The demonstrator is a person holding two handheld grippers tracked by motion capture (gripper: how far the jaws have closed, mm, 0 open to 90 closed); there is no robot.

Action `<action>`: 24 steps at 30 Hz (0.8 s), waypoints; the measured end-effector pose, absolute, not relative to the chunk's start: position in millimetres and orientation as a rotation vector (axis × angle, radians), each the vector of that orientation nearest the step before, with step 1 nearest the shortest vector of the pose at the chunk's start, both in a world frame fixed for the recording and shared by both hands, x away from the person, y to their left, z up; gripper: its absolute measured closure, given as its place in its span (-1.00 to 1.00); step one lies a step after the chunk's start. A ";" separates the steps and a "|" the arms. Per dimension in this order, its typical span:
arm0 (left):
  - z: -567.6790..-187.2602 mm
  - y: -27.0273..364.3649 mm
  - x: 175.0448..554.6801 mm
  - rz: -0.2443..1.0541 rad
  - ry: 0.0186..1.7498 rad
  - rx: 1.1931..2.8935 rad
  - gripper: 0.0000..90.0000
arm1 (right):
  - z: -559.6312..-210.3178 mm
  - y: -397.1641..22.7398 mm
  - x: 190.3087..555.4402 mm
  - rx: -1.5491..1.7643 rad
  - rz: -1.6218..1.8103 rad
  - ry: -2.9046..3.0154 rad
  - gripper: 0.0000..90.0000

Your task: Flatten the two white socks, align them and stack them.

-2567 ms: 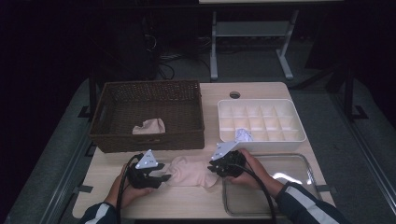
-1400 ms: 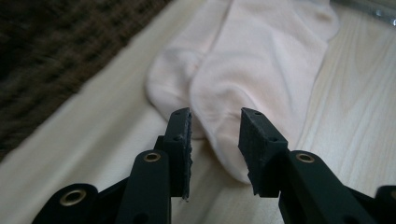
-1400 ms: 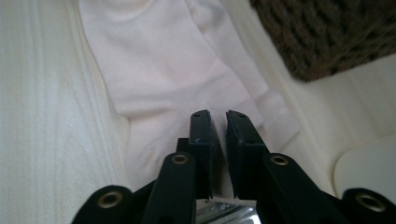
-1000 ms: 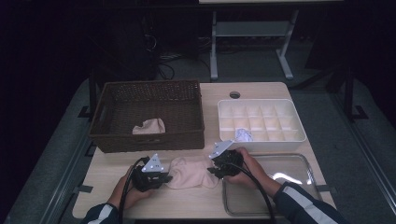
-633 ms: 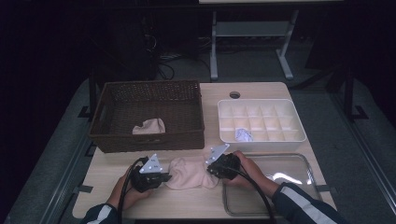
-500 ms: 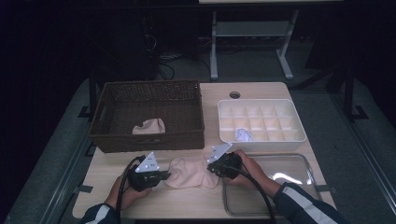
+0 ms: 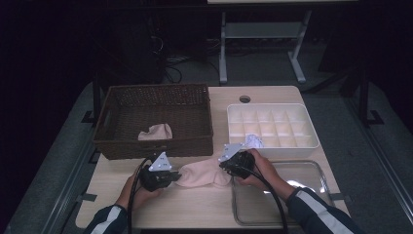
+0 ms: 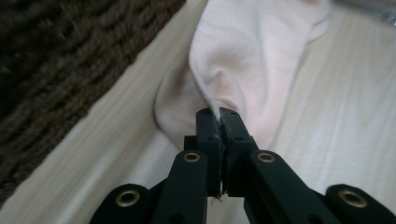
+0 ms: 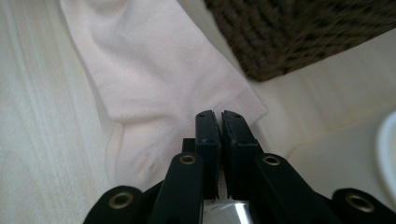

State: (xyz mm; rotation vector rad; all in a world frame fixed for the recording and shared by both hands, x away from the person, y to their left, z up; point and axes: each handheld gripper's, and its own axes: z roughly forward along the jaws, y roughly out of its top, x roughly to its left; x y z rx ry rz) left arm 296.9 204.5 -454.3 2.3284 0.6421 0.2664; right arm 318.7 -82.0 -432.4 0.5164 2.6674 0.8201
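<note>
1. The pale pink sock (image 7: 202,173) lies flat on the wooden table (image 7: 185,209), just in front of the wicker basket (image 7: 153,119), stretched between the two grippers.
2. Change over the last seconds: both grippers have drawn in slightly toward the sock's ends and settled low on the table; the sock itself has barely shifted. Judgement: the grasp at both ends is now set, and the next move is probably a lift or fold.
3. Left gripper (image 8: 219,114): jaws pressed together, pinching a raised fold at one end of the sock.
4. Right gripper (image 9: 219,116): jaws nearly together with a thin gap, tips over the ribbed cuff edge. I cannot tell whether any fabric is actually caught.
5. High view gives the layout that the gripper views lack: a second sock (image 7: 156,131) inside the basket, a white divided tray (image 7: 272,126) to the right holding a crumpled white item (image 7: 253,141), and a clear tray (image 7: 287,195) under the right hand.
6. The gripper views give the jaw contact, which the hands hide from above.
</note>
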 end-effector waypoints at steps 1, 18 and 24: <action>-456.1 204.7 298.6 0.257 0.648 2.330 0.94 | -435.7 -81.5 319.7 0.510 0.801 2.675 0.88; -441.8 219.7 297.3 0.370 0.739 2.240 0.32 | -436.1 -78.6 307.0 0.457 0.834 2.672 0.69; -447.1 197.6 293.8 0.355 0.670 2.288 0.24 | -433.9 -70.0 293.0 0.342 0.871 2.715 0.90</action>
